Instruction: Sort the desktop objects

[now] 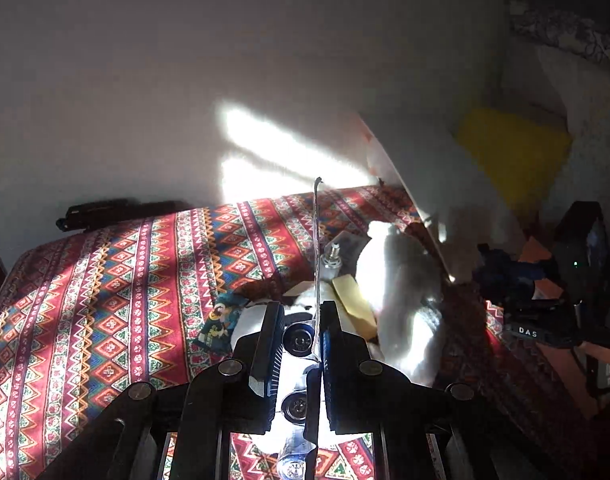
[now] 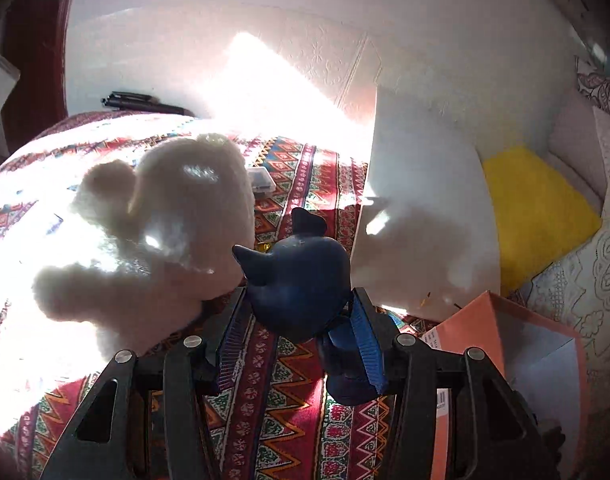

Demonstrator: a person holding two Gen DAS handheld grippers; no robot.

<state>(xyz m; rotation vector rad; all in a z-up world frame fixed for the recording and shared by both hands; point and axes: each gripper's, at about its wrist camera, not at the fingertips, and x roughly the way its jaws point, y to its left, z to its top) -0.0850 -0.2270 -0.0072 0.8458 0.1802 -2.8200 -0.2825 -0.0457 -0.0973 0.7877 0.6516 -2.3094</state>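
My left gripper [image 1: 301,316] is shut on a thin clear blister pack [image 1: 316,240], seen edge-on, with round metal cells in it. Just beyond it on the patterned cloth lie a yellow block [image 1: 353,306], a metal bolt-like part [image 1: 332,258], a dark cartoon packet [image 1: 217,322] and a white plush toy [image 1: 397,280]. My right gripper [image 2: 299,312] is shut on a dark blue toy figure [image 2: 301,280] and holds it above the cloth, beside the white plush toy [image 2: 165,232]. The blue toy [image 1: 501,276] also shows at the right of the left wrist view.
A patterned red tablecloth [image 1: 105,300] covers the table. A white box [image 2: 425,220] stands against the wall, with an orange box [image 2: 505,340] near it and a yellow cloth [image 2: 537,208] behind. Black pens [image 1: 113,210] lie at the far edge. A small clear case [image 2: 261,178] sits behind the plush.
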